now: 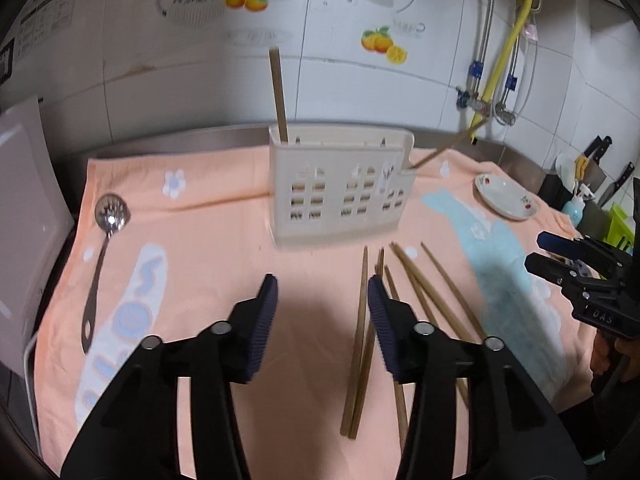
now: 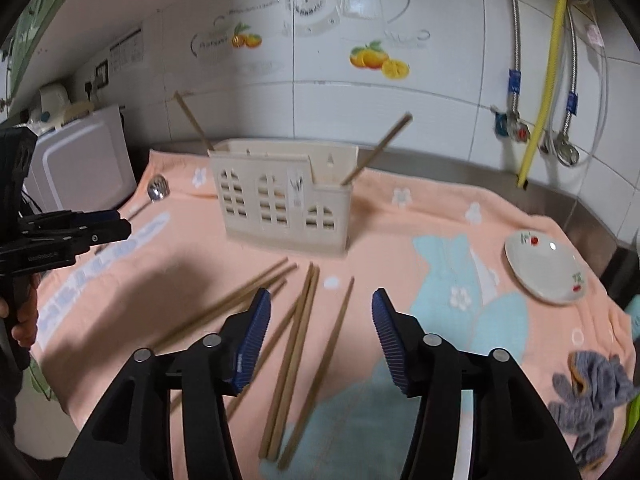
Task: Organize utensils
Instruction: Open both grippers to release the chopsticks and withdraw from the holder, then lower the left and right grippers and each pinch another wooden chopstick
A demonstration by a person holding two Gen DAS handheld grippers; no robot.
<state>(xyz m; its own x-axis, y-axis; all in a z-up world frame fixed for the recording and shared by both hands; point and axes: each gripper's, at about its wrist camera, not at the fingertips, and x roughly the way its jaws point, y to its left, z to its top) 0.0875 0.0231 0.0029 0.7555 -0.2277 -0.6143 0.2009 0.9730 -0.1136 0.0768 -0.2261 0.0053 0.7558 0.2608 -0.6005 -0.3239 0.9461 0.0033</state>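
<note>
done so far: two chopsticks already stood in the utensil holder
left to do: loose chopsticks and slotted spoon still laid on the towel
jaws: left gripper and right gripper both held open, nothing gripped

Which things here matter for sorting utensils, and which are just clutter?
Job: loose chopsticks; holder with two chopsticks already in; slotted spoon; both tongs, open, left, right.
Clutter: plate; grey cloth; knives; towel.
</note>
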